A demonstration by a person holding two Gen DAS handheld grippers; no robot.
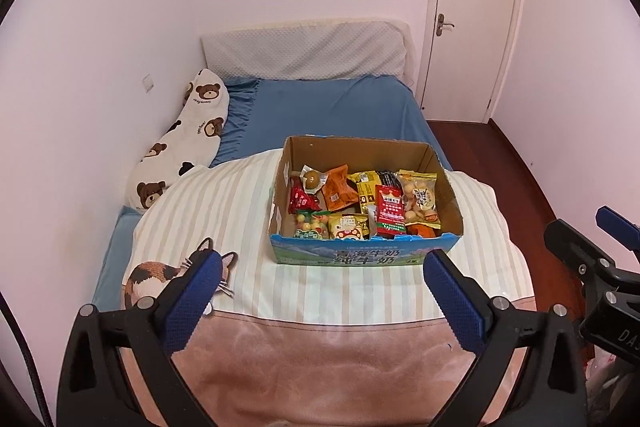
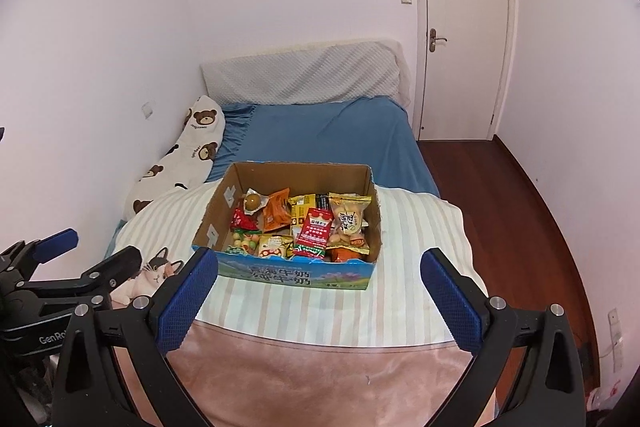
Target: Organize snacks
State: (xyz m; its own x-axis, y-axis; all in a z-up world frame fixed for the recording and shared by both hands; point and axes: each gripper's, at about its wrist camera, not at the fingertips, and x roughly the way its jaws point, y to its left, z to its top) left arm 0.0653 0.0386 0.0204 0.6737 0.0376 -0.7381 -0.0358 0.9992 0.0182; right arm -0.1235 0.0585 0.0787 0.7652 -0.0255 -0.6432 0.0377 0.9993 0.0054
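both tongs, left tongs [image 1: 322, 267] and right tongs [image 2: 318, 265], hang spread wide and empty, short of the cardboard snack box [image 1: 362, 255] on the striped quilt [image 1: 224, 211]. box lies straight ahead, long axis crosswise; neither looks clearly nearer.

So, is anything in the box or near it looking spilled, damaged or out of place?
Nothing spilled. The snack packets lie jumbled and overlapping inside the cardboard box, none on the striped quilt. The box's blue front rim looks torn and uneven.
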